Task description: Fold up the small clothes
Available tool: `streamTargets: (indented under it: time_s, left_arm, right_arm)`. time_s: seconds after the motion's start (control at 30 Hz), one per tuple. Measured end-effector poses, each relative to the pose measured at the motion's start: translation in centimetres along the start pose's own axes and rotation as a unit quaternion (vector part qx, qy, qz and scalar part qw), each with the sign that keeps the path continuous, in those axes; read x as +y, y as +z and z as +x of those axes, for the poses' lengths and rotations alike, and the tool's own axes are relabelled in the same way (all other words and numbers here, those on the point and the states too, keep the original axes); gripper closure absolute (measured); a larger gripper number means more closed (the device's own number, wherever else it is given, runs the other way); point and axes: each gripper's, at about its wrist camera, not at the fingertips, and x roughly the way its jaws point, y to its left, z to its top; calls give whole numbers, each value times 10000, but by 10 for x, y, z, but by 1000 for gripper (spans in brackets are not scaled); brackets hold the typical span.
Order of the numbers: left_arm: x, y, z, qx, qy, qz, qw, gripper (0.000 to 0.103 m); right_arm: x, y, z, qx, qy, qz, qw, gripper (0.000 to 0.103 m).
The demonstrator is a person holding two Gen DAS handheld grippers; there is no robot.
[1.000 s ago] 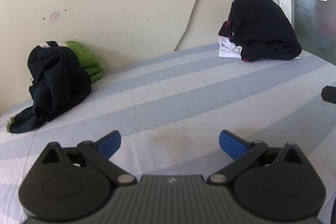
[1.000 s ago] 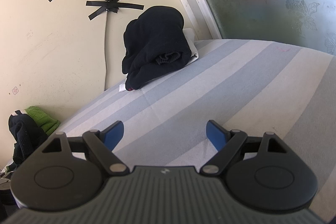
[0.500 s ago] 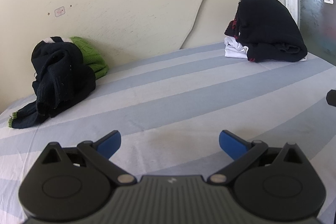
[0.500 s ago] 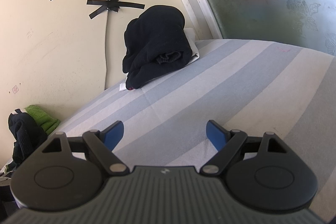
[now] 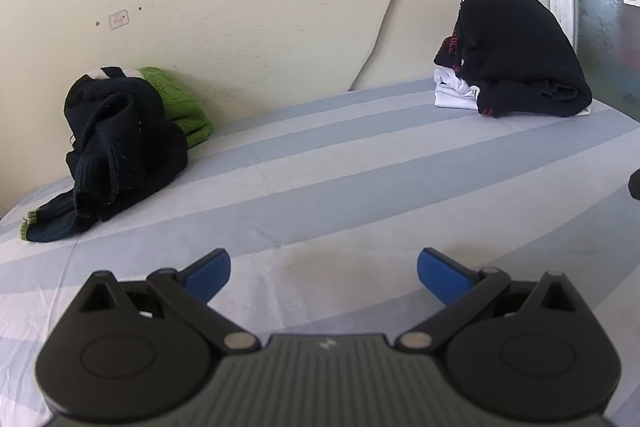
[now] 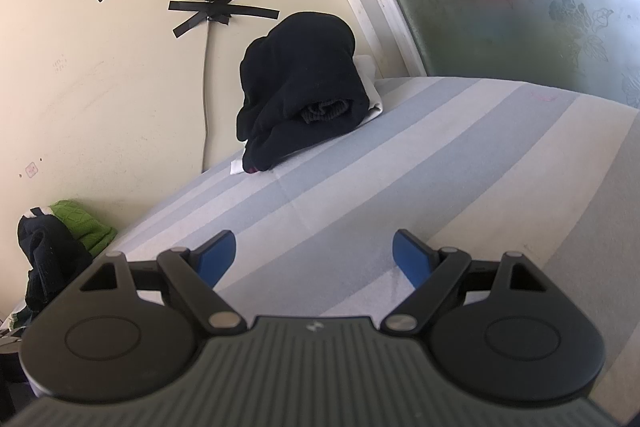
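Both of my tongs are spread wide and empty above the striped bed sheet (image 5: pixel 360 163). My left tongs (image 5: pixel 324 269) hang over a bare stretch of it, and my right tongs (image 6: pixel 314 253) do the same further along.

The crumpled pile of dark and green clothes (image 5: pixel 120 139) lies at about ten o'clock from my left tongs, well apart, against the wall (image 5: pixel 240 7). From my right tongs it sits out at nine o'clock, at the edge of view (image 6: pixel 52 247). So my left hand looks the nearer one for the next pick.

The pile is a twisted black knit with a green knit behind it, and one black sleeve with a green cuff (image 5: pixel 30 229) trails toward the near edge, running roughly from two o'clock to eight.

The folded stack (image 5: pixel 516 59), black over white, rests at one o'clock from my left tongs.
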Motion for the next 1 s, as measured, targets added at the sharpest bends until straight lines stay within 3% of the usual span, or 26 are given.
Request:
streamTargets:
  time_s: [1.0]
  left_arm:
    - [1,-1,0,-4,-51,65,10000,0]
  right_arm:
    - [-1,-1,-2,-112,50,21,9999,15]
